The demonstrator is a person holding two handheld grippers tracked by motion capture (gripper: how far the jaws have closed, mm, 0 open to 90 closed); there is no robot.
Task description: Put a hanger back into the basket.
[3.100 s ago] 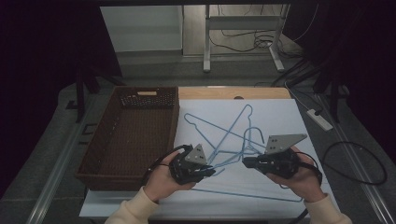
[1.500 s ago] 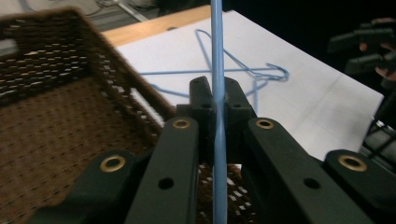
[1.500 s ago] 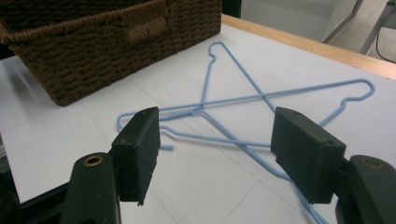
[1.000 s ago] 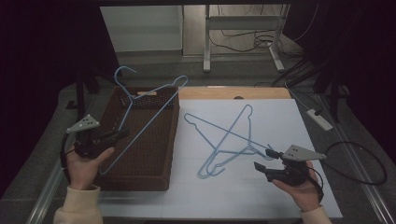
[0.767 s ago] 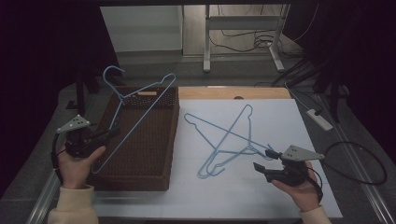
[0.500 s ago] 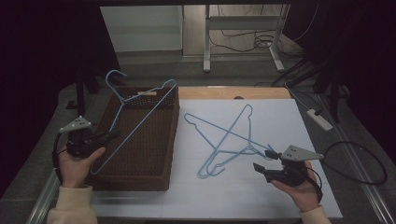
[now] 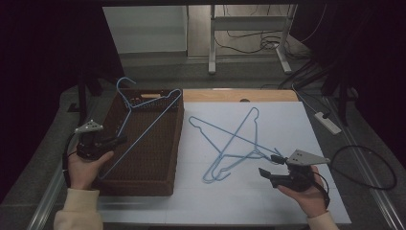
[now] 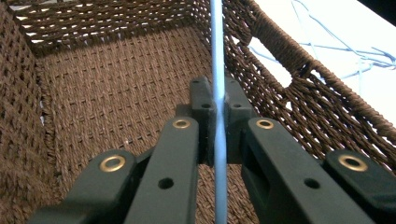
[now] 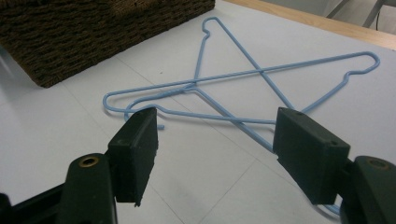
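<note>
My left gripper point(image 7: 119, 140) point(image 8: 215, 105) is shut on a light blue wire hanger point(image 7: 143, 122) point(image 8: 217, 56), gripping its long straight bar. The hanger slants over the brown wicker basket point(image 7: 165, 165) point(image 8: 93, 93), hook toward the far left corner. Two more light blue hangers point(image 7: 234, 139) point(image 9: 243, 79) lie crossed on the white table top. My right gripper point(image 7: 269, 165) point(image 9: 217, 149) stands open just near of them, jaws wide apart with nothing between, pointing at their hooks.
The white sheet point(image 7: 297, 120) covers the table right of the basket. A wooden strip point(image 7: 239, 95) runs along the far edge. A power strip point(image 7: 327, 122) and a black cable loop point(image 7: 368, 167) lie to the right of the table.
My left hand has lowered the held hanger toward the basket, and its hook has dropped nearer the far rim. Three seconds ago both grippers were at the hanger pile. My right gripper has stayed put.
</note>
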